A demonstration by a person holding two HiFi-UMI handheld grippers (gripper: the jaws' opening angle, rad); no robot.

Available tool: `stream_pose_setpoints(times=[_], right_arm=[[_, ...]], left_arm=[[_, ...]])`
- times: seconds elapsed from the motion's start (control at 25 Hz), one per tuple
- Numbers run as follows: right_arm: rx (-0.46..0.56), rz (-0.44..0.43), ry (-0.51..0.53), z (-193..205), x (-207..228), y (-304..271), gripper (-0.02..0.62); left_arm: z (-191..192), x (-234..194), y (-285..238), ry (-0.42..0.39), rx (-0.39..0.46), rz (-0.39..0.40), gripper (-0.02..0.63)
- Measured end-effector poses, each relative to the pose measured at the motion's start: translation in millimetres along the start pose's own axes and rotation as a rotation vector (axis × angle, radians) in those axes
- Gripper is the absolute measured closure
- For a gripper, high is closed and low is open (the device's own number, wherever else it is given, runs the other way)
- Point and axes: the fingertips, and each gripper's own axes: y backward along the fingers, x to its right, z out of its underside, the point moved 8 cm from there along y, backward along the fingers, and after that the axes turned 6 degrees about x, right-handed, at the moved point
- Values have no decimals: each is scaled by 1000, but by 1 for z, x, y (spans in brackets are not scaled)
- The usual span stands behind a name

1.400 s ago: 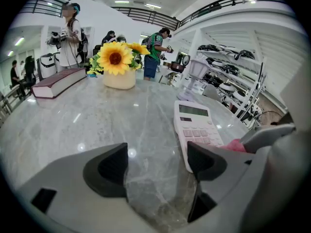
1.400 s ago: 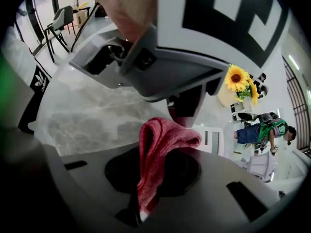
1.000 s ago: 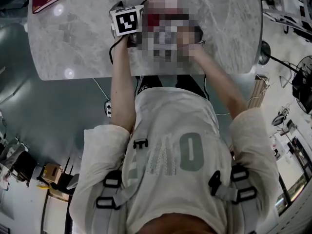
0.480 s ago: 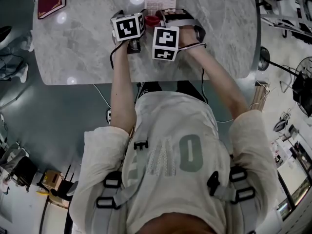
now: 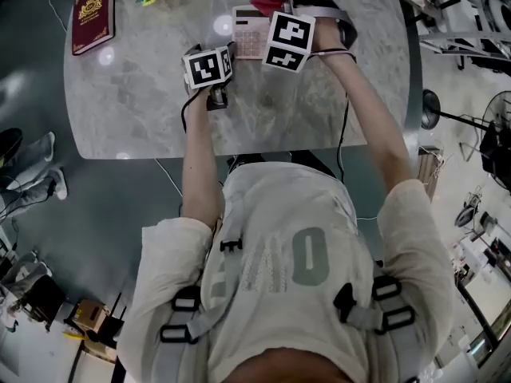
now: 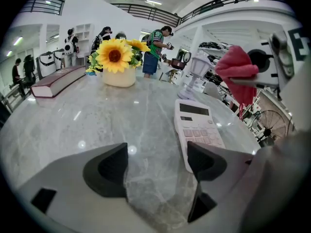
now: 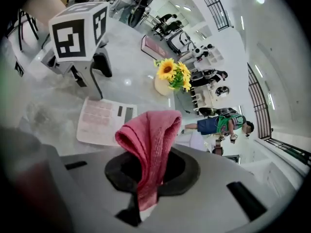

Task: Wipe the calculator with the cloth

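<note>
A white calculator (image 5: 249, 32) lies flat on the marble table (image 5: 144, 94); it also shows in the left gripper view as the calculator (image 6: 197, 125). My right gripper (image 7: 150, 171) is shut on a red cloth (image 7: 149, 140), which hangs folded above the table by the calculator's (image 7: 104, 120) far right end. In the head view the cloth (image 5: 266, 0) pokes out past the right gripper (image 5: 281, 21). My left gripper (image 6: 158, 161) is open and low over the table, its right jaw beside the calculator's near left corner. Nothing is between its jaws.
A vase of sunflowers (image 6: 116, 64) and a dark red book (image 6: 58, 80) stand at the far left of the table. A small white lamp-like object (image 6: 194, 76) is beyond the calculator. People stand in the background. The table's near edge (image 5: 239, 152) is close to the person's body.
The right gripper has carried the red cloth from the calculator's near end up and away to its far right. The left gripper stays by the calculator's near left corner.
</note>
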Motion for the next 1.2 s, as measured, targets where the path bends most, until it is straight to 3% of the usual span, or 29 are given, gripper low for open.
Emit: stream_pose_setpoints(times=[0.24, 1.2], right_arm=[[-31, 7, -14, 18, 12, -11, 543], [-73, -138, 5, 24, -46, -72, 543]], left_arm=[[-1, 1, -1, 2, -3, 0, 219], [0, 0, -4, 4, 11, 15, 218]])
